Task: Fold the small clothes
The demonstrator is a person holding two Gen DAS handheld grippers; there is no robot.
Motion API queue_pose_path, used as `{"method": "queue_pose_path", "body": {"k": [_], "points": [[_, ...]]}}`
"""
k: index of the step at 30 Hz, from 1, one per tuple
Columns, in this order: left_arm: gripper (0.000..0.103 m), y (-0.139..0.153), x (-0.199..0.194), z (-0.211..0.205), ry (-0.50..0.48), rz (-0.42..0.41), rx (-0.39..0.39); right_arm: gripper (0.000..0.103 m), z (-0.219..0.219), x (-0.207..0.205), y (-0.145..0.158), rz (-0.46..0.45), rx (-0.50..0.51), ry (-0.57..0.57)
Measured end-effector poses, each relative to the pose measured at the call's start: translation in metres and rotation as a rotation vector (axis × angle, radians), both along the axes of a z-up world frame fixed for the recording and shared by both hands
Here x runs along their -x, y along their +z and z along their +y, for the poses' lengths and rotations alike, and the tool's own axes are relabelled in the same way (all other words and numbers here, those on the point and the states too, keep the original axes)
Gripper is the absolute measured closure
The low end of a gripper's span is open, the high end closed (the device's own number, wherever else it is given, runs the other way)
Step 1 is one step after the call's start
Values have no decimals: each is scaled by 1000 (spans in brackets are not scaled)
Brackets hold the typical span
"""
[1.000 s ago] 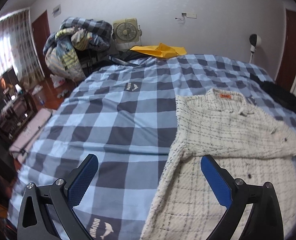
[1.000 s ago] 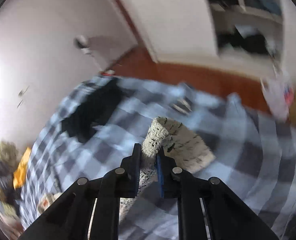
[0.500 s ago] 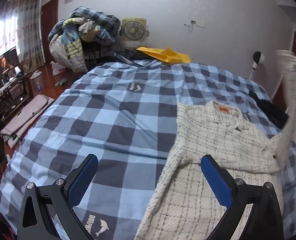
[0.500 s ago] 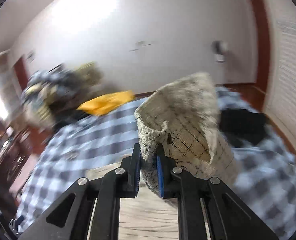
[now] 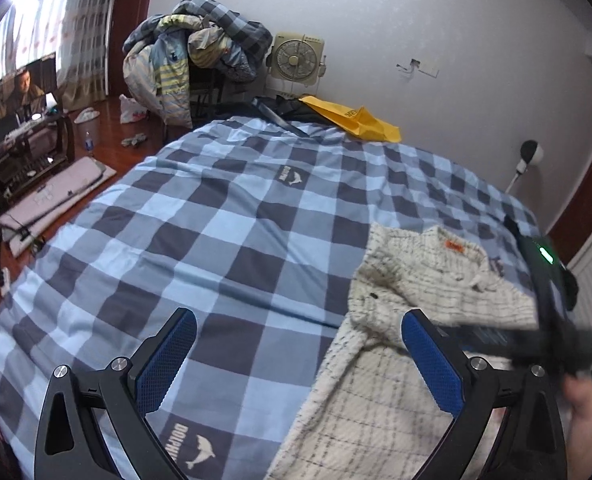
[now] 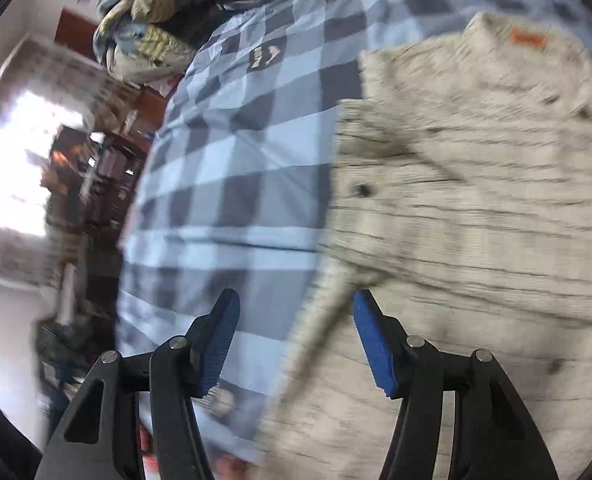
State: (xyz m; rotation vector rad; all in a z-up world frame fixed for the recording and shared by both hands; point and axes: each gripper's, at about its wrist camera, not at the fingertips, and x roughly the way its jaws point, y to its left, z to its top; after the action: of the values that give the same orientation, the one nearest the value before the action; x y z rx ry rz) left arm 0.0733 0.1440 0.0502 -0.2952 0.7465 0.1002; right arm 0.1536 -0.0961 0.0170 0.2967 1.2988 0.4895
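Note:
A cream tweed jacket (image 5: 416,280) with dark check lines and an orange neck label lies on the blue checked bed cover (image 5: 216,232). One sleeve is folded across its chest. My left gripper (image 5: 296,356) is open and empty, hovering above the jacket's left edge. My right gripper (image 6: 296,332) is open and empty just above the jacket (image 6: 476,200), over its left edge; the view is blurred. The right gripper's body also shows in the left wrist view (image 5: 552,320), above the jacket's right side.
A yellow bag (image 5: 356,120) lies at the bed's far end. A pile of bedding (image 5: 188,52) and a fan (image 5: 296,60) stand behind it. A dark garment (image 5: 572,288) lies at the bed's right edge. Floor and furniture (image 5: 28,152) are on the left.
My right gripper carried the sleeve up and across the jacket, laid it on the chest and opened. The left gripper stayed open and rose slightly.

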Motion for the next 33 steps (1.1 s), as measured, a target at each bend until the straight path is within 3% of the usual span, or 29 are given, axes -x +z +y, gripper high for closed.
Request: {"method": "queue_pose_path", "body": {"k": [4, 7, 12, 14, 16, 18, 24, 25, 26, 27, 33], "points": [[0, -2, -1, -6, -18, 11, 13, 47, -65, 22, 17, -114, 137, 0], [0, -3, 1, -15, -36, 14, -7, 47, -116, 23, 24, -162, 246, -85], [0, -6, -2, -28, -60, 22, -58, 46, -252, -8, 14, -132, 377, -389], [0, -9, -5, -33, -70, 33, -76, 45, -291, -25, -7, -59, 393, -474], [0, -12, -9, -39, -81, 47, -96, 45, -316, -37, -35, 26, 346, -526], [0, -16, -12, -46, -97, 60, -122, 45, -321, -44, -51, 54, 307, -530], [0, -25, -17, -61, -129, 90, -174, 46, -291, -52, -58, 0, 255, -422], [0, -26, -17, -63, -133, 92, -181, 57, -286, -50, -60, -9, 321, -425], [0, -27, -18, -63, -136, 93, -186, 83, -283, -51, -61, -17, 371, -435], [0, -28, -17, -65, -141, 96, -196, 89, -284, -53, -62, -17, 367, -433], [0, -31, -16, -68, -154, 104, -206, 93, -323, -51, -55, -22, 214, -566]]}}
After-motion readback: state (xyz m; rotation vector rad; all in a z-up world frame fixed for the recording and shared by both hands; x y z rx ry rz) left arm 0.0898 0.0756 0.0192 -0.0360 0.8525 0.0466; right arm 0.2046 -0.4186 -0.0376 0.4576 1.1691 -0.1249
